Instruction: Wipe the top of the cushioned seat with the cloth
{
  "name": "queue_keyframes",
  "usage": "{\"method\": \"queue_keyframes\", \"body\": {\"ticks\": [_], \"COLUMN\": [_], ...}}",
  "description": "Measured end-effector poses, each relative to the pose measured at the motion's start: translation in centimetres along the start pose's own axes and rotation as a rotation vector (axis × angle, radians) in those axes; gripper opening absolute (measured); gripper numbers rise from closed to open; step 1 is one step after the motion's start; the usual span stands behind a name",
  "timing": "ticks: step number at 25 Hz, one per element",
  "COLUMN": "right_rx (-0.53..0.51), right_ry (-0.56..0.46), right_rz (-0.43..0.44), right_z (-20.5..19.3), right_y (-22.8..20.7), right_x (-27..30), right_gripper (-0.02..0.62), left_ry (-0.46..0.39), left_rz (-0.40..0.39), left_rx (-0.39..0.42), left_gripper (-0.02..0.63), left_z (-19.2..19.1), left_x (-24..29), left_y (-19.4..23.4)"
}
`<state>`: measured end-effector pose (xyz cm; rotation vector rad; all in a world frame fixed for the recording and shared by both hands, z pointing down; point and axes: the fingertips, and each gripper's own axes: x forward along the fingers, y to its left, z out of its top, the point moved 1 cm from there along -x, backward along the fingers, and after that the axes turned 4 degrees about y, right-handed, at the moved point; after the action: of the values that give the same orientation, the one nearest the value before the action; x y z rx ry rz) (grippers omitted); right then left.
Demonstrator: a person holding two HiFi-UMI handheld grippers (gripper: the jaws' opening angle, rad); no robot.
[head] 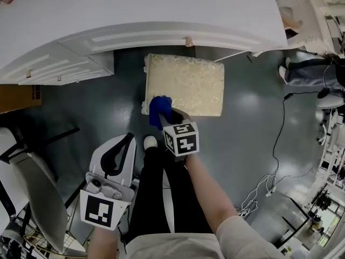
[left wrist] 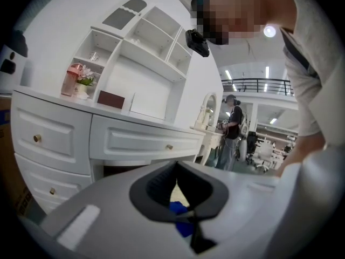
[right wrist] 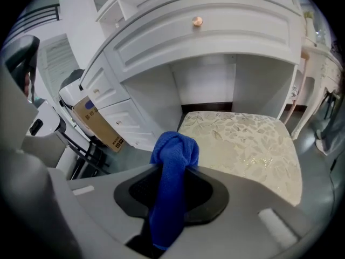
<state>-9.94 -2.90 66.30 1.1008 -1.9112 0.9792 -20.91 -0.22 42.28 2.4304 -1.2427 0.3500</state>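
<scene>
Cloth [right wrist: 173,161], clamped in right gripper [head: 168,115], at cushioned seat [head: 190,82] near dresser [head: 161,15]; left gripper [head: 125,143] closed.

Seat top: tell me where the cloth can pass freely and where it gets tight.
The seat top is bare from its right edge to the middle. Its near left corner is taken by the cloth held in the right gripper. The back edge sits close under the desk, so that strip is tight. The floor to its right is open.

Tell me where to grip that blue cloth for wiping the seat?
Probably as now: the right claw pinches the bunched cloth by its tail, from the near side of the seat, leaving a wad poking ahead to rub the top.
</scene>
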Motion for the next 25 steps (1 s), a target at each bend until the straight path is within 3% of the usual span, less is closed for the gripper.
{"method": "queue_keyframes", "body": {"ticks": [3, 13, 18, 25], "right_rx": [0.022, 0.056, 0.061, 0.068], "right_ry": [-0.034, -0.152, -0.216, -0.304], "right_rz": [0.009, 0.027, 0.045, 0.060], "right_z": [0.7, 3.3, 4.9, 6.8], "right_y": [-0.5, -2.2, -2.5, -2.4], "right_x": [-2.2, -11.3, -16.7, -23.2], "right_gripper": [0.104, 0.104, 0.104, 0.104], "left_ry": [-0.032, 0.012, -0.049, -0.053], "left_rz": [-0.016, -0.111, -0.156, -0.204], "left_rx": [0.017, 0.034, 0.057, 0.086], "left_gripper": [0.000, 0.000, 0.000, 0.000], "left_z": [1.3, 3.3, 6.6, 9.4], "left_x": [0.8, 3.0, 4.3, 5.3], "left_y": [-0.8, -5.6, -8.4, -11.5]}}
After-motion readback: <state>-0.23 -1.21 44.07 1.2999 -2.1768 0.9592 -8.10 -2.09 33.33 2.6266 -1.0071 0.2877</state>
